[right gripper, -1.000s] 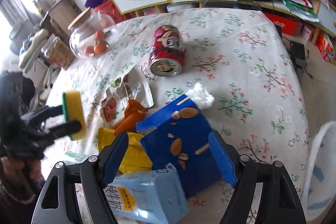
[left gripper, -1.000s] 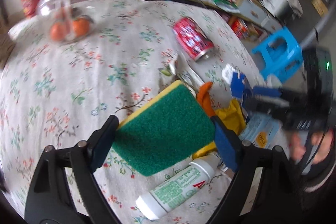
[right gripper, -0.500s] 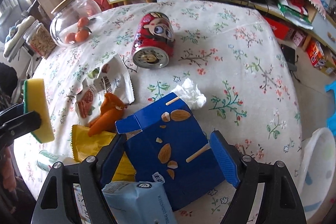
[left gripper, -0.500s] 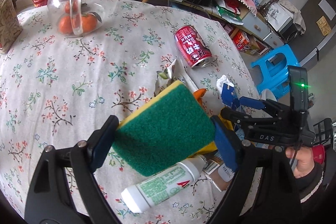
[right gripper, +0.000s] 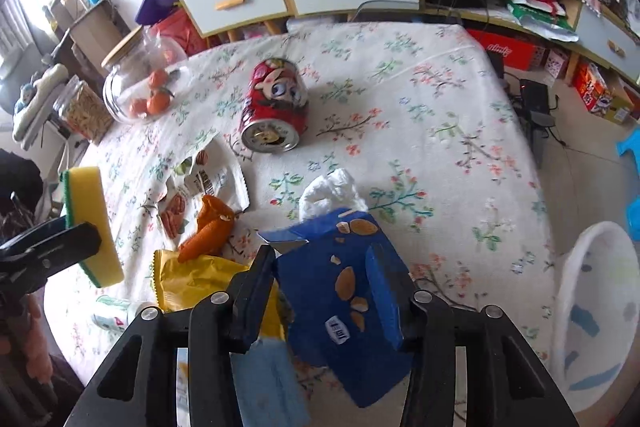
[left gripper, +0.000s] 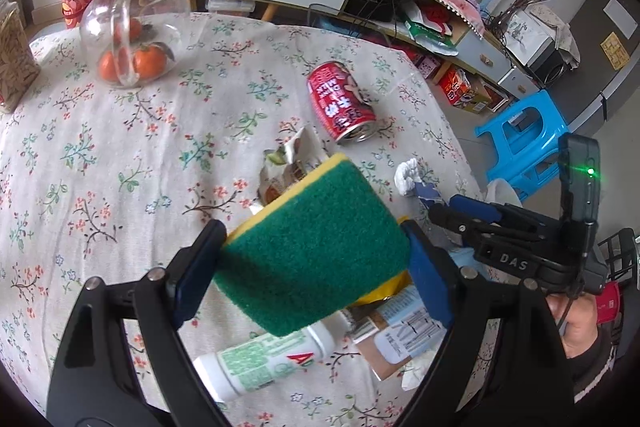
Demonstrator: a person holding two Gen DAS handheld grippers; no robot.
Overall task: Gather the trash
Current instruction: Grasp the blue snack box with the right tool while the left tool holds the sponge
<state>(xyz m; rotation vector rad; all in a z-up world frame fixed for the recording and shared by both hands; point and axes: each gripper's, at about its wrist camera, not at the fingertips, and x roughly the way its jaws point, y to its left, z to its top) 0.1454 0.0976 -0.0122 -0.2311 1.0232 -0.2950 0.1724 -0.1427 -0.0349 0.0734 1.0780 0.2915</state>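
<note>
Closing on the blue box (right gripper: pixel 344 291), the right gripper (right gripper: pixel 324 279) pinches it; the left gripper (left gripper: pixel 312 267) clamps the sponge (left gripper: pixel 316 251).

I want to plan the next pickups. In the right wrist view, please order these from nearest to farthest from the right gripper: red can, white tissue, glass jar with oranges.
1. White tissue: just beyond the blue box in the right gripper.
2. Red can: lying on its side, mid-table.
3. Glass jar with oranges: far left, near the table's edge.
</note>
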